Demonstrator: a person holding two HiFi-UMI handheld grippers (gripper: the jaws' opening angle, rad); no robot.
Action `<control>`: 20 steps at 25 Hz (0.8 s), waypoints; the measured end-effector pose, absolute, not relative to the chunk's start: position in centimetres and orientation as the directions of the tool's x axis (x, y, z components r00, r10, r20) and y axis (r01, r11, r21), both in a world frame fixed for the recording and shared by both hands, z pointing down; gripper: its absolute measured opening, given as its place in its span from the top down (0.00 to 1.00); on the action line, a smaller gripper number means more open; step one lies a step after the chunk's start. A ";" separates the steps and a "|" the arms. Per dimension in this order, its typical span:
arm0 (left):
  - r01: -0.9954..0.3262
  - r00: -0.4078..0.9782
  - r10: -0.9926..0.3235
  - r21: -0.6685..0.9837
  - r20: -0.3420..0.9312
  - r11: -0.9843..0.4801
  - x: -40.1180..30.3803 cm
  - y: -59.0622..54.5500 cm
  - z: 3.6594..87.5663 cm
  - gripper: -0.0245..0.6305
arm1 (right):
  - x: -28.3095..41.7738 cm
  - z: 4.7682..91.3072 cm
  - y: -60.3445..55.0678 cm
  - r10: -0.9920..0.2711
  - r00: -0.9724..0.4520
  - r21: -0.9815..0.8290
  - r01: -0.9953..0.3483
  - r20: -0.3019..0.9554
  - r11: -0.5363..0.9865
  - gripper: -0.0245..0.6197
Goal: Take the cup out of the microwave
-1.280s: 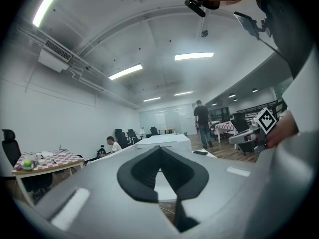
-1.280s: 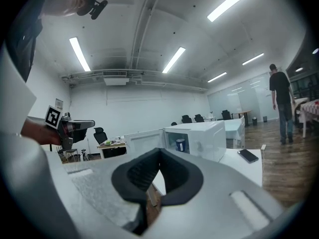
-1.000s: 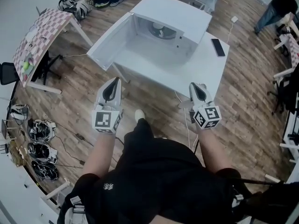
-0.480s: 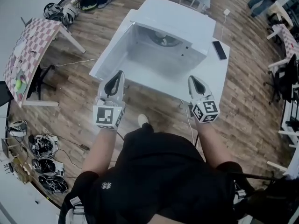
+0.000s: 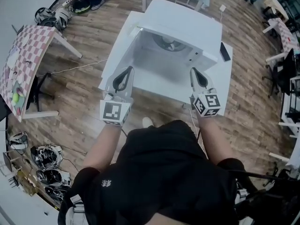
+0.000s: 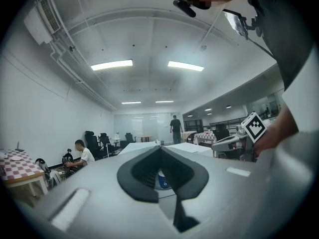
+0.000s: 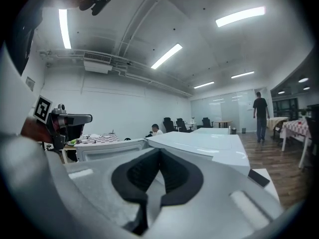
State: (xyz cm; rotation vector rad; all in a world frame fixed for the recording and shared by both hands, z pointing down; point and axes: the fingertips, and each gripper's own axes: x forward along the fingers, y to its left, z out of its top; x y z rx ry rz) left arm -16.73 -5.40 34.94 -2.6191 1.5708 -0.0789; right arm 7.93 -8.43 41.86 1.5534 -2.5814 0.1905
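Seen from above, a person stands at a white desk [image 5: 226, 81] holding a claw in each hand, both pointing toward 12 o'clock at a white microwave [image 5: 187, 20]. The microwave's door [image 5: 117, 50] is swung wide open toward 10 o'clock, so the cavity is exposed. The cup [image 5: 169, 43] sits deep inside on the round turntable, near the back wall, at 12 o'clock from the space between the two claws. The left claw [image 5: 125, 74] hovers at the cavity's front left corner, beside the open door; its jaw tips meet and it holds nothing. In the left gripper view a small pale cup with a blue mark shows beyond the closed tips, well apart from them. The right claw [image 5: 198, 76] hovers at the microwave's front right corner, its jaws pressed together and empty. A dark phone [image 5: 225, 51] lies on the desk at 3 o'clock from the microwave. The task looks barely begun: the door is already open, but a claw must open, reach in, grip the cup and lift it out.
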 end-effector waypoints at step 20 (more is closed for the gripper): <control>-0.871 0.486 -0.874 -0.071 0.026 -0.486 -12.6 -12.9 38.8 0.95 | 6.1 44.8 -17.0 -0.871 -0.469 -0.029 -0.882 0.148 0.470 0.96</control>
